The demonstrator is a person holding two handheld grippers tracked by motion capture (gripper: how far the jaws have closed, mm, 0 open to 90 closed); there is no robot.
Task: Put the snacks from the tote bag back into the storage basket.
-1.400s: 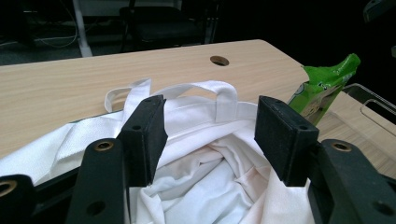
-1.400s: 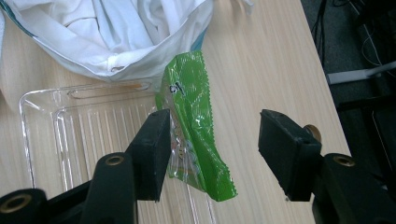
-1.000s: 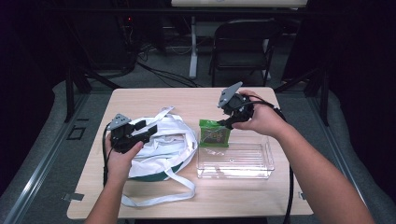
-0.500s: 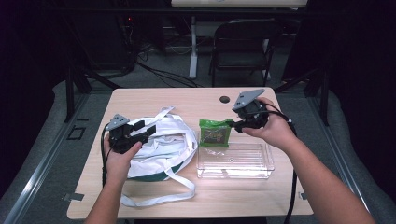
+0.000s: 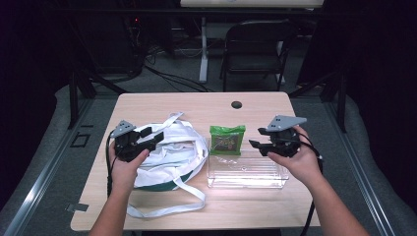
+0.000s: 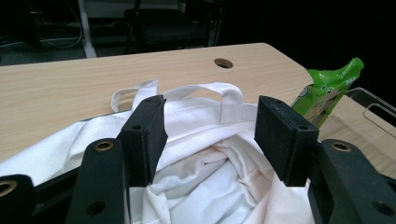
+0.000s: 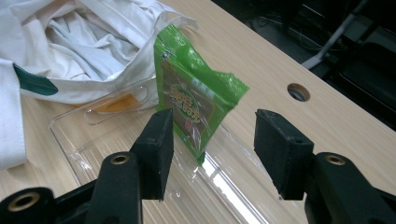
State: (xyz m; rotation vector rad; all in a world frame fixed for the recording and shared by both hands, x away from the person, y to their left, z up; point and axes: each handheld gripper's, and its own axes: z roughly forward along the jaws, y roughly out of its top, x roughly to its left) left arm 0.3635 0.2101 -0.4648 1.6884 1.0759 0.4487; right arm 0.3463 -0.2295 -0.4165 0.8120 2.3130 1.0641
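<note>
The right gripper (image 7: 210,149) is approaching with its jaws apart and just closing a little, nothing pressed between them. Ahead, the crinkly green foil snack packet (image 7: 196,105) is leaning upright at the far left edge of the clear plastic tray (image 5: 246,174), right of the soft white cloth tote bag (image 5: 169,152). It looks light, slippery and crushable, so pinching its flat sealed top edge seems best. The left gripper (image 6: 210,137) is hovering open over the bag's mouth, gripping nothing.

The high view looked forward and down on the light wooden table (image 5: 255,110). Both gripper views sat close, sharing the crinkled green snack packet (image 6: 327,93) (image 7: 196,105).
</note>
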